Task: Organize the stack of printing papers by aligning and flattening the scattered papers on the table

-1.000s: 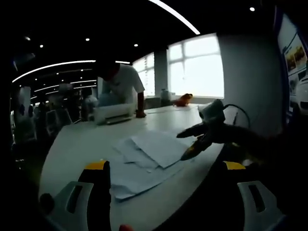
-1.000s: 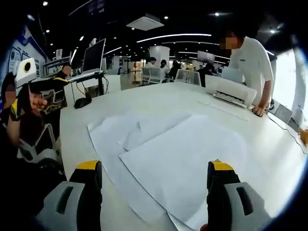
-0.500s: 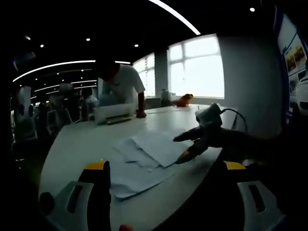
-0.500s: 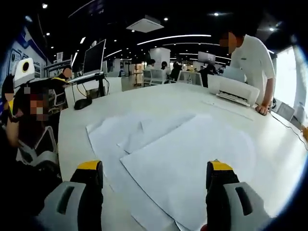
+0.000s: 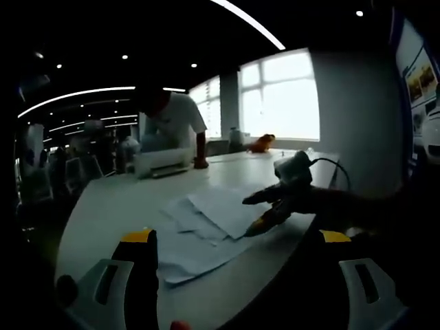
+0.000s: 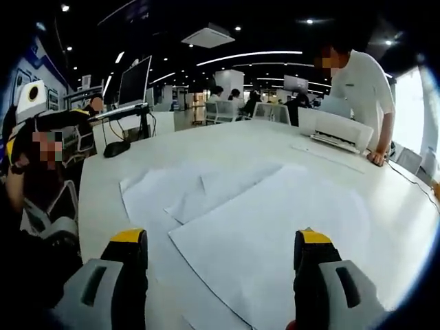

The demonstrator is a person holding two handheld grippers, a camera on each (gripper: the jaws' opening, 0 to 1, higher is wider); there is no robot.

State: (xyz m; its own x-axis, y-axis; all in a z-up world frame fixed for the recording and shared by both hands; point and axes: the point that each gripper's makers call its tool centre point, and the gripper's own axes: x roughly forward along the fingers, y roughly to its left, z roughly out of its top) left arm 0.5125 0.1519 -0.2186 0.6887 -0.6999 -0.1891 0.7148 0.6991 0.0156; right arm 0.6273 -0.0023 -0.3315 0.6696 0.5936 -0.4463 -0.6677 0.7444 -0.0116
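- Right gripper (image 6: 220, 265): both yellow-tipped jaws rise from the bottom of the right gripper view, set wide apart with nothing between them; it hangs low over the near sheet of the papers (image 6: 227, 220)
- Same gripper seen from the side at centre right of the left gripper view (image 5: 258, 214): its jaws stand apart, the lower yellow tip at or just above the right edge of the papers (image 5: 206, 223); contact cannot be confirmed
- Left gripper (image 5: 237, 265): jaws apart at the bottom of the left gripper view, empty, held back from the papers at the near table edge
- Papers: several white sheets lying loose and fanned at differing angles on the white table (image 6: 240, 141), centre of both views; edges and corners are out of line, so alignment is judged not yet done
- Handling, as judgement: sheets are light, thin and limp, likely to slide on the smooth top and to crease or fold if pinched at a single corner
- Recommended hold: push on the outer edges with the jaws to square the stack, or press flat from above; grip only the combined edge once gathered
- Surroundings: a person in a white top (image 6: 361, 86) leans on the far side of the table beside a printer (image 6: 337, 130); a monitor (image 6: 134, 82) stands upper left of the right gripper view
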